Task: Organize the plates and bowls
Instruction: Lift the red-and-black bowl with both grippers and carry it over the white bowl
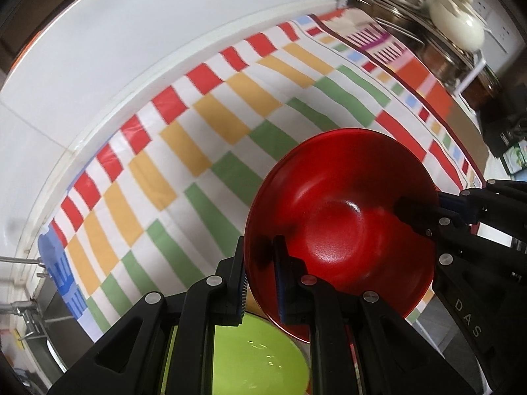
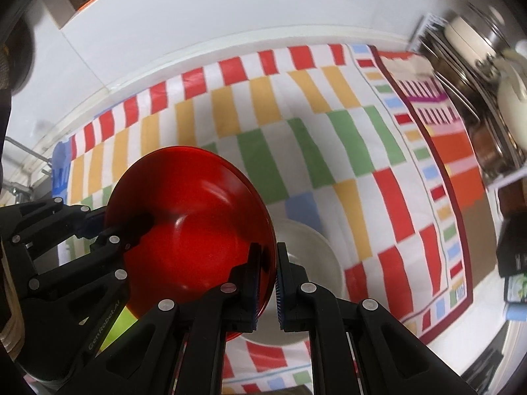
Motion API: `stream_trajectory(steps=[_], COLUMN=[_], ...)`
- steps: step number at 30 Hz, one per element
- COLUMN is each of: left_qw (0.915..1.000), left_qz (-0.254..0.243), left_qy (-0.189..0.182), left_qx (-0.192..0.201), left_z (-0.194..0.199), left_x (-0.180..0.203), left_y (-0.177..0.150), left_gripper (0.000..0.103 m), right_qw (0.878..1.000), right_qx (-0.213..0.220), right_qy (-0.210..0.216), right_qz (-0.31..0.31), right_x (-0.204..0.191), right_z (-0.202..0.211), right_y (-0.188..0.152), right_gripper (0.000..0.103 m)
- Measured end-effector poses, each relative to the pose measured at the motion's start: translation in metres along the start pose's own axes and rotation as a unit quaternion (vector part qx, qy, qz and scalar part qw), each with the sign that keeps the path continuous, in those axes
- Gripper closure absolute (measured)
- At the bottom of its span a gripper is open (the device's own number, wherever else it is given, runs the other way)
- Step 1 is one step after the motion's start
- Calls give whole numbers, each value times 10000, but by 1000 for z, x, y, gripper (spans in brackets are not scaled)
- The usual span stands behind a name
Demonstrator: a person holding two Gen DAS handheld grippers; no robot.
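A red bowl [image 1: 342, 227] is held tilted above the striped cloth by both grippers. My left gripper [image 1: 262, 279] is shut on its near-left rim, one finger inside and one outside. My right gripper [image 2: 266, 283] is shut on the opposite rim; it also shows in the left wrist view [image 1: 428, 210]. The red bowl fills the lower left of the right wrist view [image 2: 191, 230], where the left gripper [image 2: 108, 227] grips its left rim. A lime green bowl [image 1: 260, 358] lies below the red one. A white bowl [image 2: 316, 263] sits under it on the right.
A colourful checked cloth [image 1: 204, 125] covers the counter up to the white wall. A metal dish rack [image 1: 438, 33] with white dishes [image 1: 457, 23] stands at the far right. A sink tap [image 1: 23, 316] is at the left edge.
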State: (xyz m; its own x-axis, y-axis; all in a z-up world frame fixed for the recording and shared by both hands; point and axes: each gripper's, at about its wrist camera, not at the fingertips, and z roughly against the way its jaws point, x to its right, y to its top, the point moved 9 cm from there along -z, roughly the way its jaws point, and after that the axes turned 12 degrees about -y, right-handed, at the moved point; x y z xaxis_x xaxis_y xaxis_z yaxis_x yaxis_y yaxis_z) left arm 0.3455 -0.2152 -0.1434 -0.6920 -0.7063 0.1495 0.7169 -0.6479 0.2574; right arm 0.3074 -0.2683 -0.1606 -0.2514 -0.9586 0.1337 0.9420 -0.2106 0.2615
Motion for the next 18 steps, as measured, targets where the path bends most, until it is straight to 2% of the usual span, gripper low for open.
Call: stream_trajectory(steps=[18], left_qw=[9988], left_qz=[-279], left_qy=[-72], left_qx=[-402], left_z=[-38], left_x=[43], left_y=[-13], left_gripper=[85], right_qw=[9989], right_qx=[-319], right_qy=[-182], right_qz=[-275], right_x=[32], right_z=[-21], right_y=[-26], right_gripper=[94])
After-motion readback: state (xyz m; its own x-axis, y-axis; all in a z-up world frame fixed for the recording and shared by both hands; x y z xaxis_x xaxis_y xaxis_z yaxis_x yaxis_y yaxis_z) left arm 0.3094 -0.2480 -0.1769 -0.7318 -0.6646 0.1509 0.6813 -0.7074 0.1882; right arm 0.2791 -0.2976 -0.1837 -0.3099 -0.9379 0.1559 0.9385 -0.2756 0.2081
